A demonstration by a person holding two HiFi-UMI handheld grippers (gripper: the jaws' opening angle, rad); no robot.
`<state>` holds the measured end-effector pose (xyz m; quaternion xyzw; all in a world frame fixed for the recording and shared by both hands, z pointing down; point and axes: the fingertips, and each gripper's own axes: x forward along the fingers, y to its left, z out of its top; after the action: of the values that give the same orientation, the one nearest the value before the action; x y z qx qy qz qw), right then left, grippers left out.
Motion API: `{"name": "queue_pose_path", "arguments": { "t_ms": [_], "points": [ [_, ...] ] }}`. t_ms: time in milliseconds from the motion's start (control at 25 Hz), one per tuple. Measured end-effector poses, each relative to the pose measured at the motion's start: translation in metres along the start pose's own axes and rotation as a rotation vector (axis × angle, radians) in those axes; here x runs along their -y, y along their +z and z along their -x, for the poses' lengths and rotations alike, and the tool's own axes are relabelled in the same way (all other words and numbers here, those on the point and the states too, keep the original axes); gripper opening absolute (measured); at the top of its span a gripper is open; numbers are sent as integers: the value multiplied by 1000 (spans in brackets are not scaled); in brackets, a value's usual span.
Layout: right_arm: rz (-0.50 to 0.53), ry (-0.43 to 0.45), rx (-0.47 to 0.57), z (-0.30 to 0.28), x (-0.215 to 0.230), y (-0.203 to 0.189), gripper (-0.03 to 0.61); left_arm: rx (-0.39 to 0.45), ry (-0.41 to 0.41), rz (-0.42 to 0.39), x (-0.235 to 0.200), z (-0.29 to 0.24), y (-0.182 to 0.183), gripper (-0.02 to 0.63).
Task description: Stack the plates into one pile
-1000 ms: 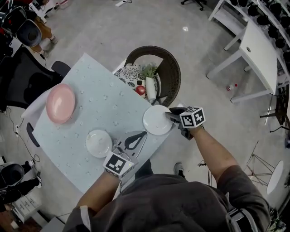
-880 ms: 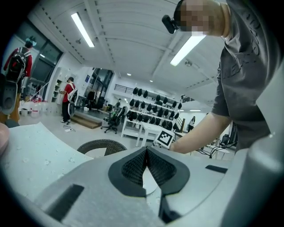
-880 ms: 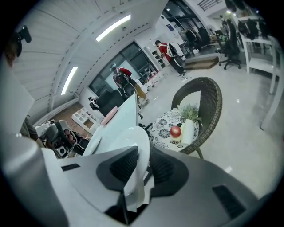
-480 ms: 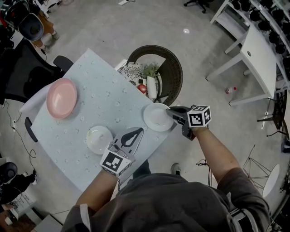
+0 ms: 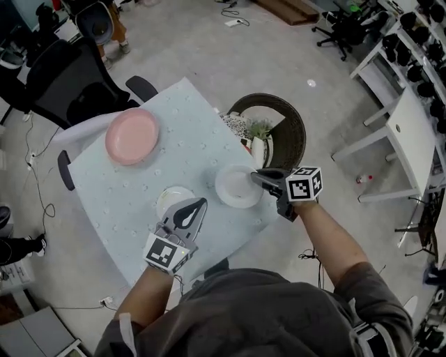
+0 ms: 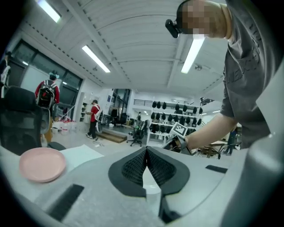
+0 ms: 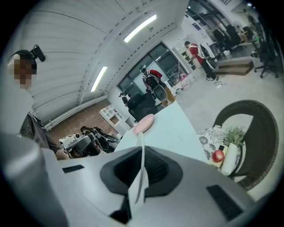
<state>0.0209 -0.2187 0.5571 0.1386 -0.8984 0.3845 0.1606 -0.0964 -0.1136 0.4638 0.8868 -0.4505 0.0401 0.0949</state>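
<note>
Pale-blue table (image 5: 209,150) fills mid-frame with 3 plates. Right gripper (image 5: 256,176) pinches white plate (image 5: 235,188) at its rim, centre-right. Left gripper (image 5: 202,203), tips pressed together, empty, beside small plate (image 5: 169,197). Pink plate (image 5: 132,136) upper left.

Open-plan lab or research workspace, not a home. Bare grey floor (image 5: 209,56) with loose cables (image 5: 232,12) at the top edge of the head view; black office chairs (image 5: 77,77) at upper left; white desks (image 5: 408,132) down the right side. In the left gripper view, long strip lights (image 6: 95,57) across a ribbed ceiling, rows of black rounded items on wall racks (image 6: 175,106) at centre, people standing (image 6: 94,119) at left. White open shelving (image 7: 111,116) at left centre of the right gripper view. One table under a pale blue cloth (image 5: 181,146) set mid-floor.
</note>
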Motion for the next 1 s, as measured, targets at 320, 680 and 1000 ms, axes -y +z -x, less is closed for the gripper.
{"name": "queue_pose_path", "arguments": {
  "t_ms": [320,680,1000],
  "points": [
    [62,150,-153,-107,-58,-9,5,17,247,16,-55,98,-14,6],
    [53,259,-353,-202,-98,-53,5,5,469,74,-83,189,-44,6],
    [324,51,-433,-240,-69,-83,60,-17,556,121,-80,226,-68,6]
  ]
}}
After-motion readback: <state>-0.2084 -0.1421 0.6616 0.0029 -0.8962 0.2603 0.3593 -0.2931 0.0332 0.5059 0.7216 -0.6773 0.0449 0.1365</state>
